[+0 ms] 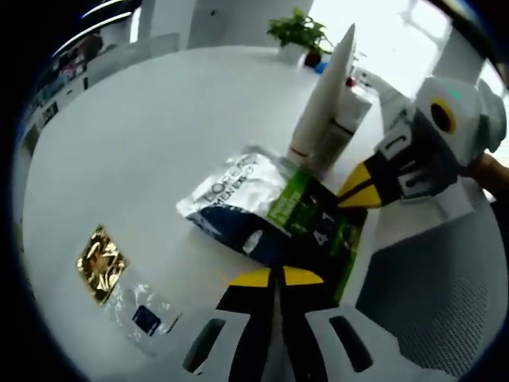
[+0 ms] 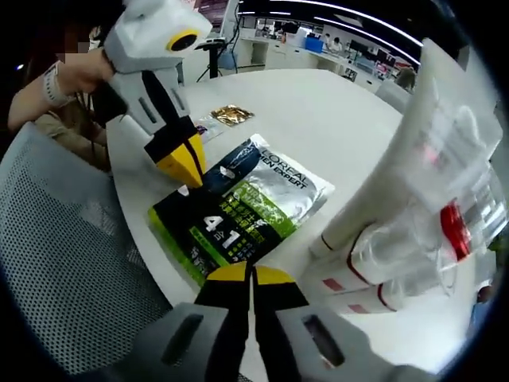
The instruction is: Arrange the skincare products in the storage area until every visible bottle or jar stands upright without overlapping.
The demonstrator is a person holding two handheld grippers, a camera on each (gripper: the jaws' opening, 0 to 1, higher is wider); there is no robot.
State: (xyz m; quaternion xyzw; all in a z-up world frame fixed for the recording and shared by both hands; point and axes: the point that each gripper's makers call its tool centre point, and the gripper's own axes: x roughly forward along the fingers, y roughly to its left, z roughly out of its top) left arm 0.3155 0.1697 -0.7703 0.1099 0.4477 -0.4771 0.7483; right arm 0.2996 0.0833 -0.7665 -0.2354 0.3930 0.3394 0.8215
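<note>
Fingers of my left gripper (image 1: 277, 278) sit pressed together at the bottom of the left gripper view, yellow tips touching with nothing between them, poised over the near edge of a flat black-and-green sachet (image 1: 318, 227). In the right gripper view my right gripper (image 2: 251, 275) reads the same: its fingers are narrowed to a thin seam and grip nothing, their tips just at the edge of that sachet (image 2: 213, 232).

Lying flat on the white worktop (image 1: 151, 151), the sachet overlaps a silver pouch (image 1: 235, 187) printed with dark lettering, and the two packs form one slanted pile. In the right gripper view the pouch (image 2: 282, 185) stretches away from me under the green pack, and the left gripper (image 2: 181, 165) comes down from the upper left, held by a person's hand (image 2: 79, 72), its closed yellow tips touching the far corner of the pile. The left gripper view shows the right gripper (image 1: 359, 187) entering from the right, its tips at the pile's edge.

Beside the pile stand the white tubes (image 1: 330, 103), upright and close together; in the right gripper view these tubes (image 2: 413, 191) loom large and blurred on the right.

Farther off, a small gold packet (image 1: 101, 261) and a clear packet (image 1: 143, 312) lie flat, apart from the pile. A grey mesh chair (image 2: 71, 263) is at the worktop's edge, and a potted plant (image 1: 300, 33) stands at the far side.
</note>
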